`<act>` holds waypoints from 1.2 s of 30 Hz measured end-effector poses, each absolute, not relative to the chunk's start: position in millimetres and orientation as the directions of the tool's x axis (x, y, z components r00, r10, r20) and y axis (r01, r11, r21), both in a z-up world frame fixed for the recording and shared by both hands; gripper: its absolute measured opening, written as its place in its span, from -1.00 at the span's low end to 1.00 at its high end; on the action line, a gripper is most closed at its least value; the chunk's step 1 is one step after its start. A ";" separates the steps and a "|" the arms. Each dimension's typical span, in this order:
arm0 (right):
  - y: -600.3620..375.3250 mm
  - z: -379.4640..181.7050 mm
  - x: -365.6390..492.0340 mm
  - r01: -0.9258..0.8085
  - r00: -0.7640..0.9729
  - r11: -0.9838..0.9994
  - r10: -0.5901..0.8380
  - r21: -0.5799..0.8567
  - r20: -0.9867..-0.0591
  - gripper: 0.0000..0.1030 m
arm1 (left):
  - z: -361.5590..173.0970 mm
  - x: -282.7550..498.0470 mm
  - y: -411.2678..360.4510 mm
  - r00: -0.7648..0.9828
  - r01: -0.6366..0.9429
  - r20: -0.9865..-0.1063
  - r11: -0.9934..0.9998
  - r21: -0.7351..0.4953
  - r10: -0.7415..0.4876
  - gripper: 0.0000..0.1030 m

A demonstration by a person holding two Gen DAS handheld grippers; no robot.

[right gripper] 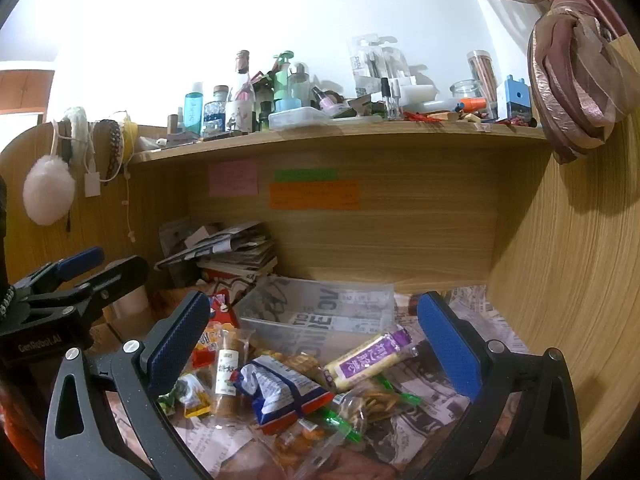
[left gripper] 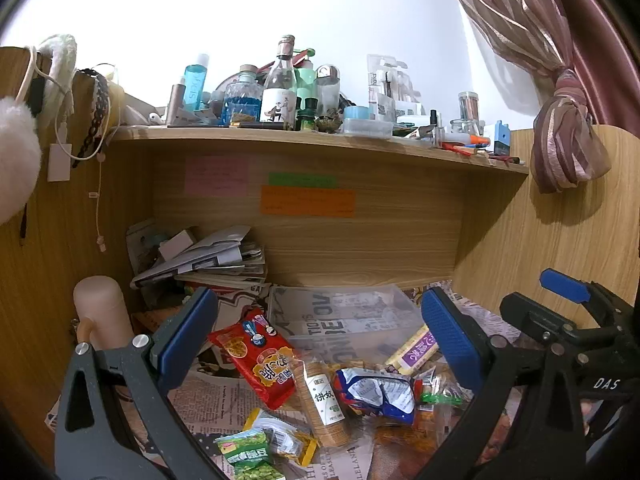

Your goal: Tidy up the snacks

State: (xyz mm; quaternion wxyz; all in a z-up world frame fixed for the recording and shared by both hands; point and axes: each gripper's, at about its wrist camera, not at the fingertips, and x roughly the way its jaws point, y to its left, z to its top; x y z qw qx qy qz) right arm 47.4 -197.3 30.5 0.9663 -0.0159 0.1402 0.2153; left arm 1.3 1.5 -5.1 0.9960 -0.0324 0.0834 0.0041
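Note:
Several snack packs lie in a heap on the newspaper-covered desk. In the left wrist view I see a red pack (left gripper: 256, 356), a biscuit roll (left gripper: 324, 404), a blue-white bag (left gripper: 378, 394), a green pea pack (left gripper: 248, 456) and a yellow bar with a purple label (left gripper: 412, 350). Behind them stands a clear plastic bin (left gripper: 340, 312), empty. My left gripper (left gripper: 320, 340) is open above the heap, holding nothing. My right gripper (right gripper: 316, 340) is open above the blue-white bag (right gripper: 280, 392) and the purple-label bar (right gripper: 368, 360). The bin (right gripper: 320, 308) lies beyond it.
A stack of papers and books (left gripper: 208, 260) sits at the back left. A beige cup (left gripper: 102, 312) stands at the left. A wooden shelf (left gripper: 320, 140) overhead is crowded with bottles. Wooden side walls close in left and right. A tied curtain (left gripper: 568, 136) hangs at the right.

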 end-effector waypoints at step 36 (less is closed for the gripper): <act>-197.4 28.5 50.4 -0.417 0.867 0.908 0.413 0.049 -0.279 1.00 | -6.4 6.6 -1.3 0.985 -0.014 -0.173 0.998 -0.063 0.003 1.00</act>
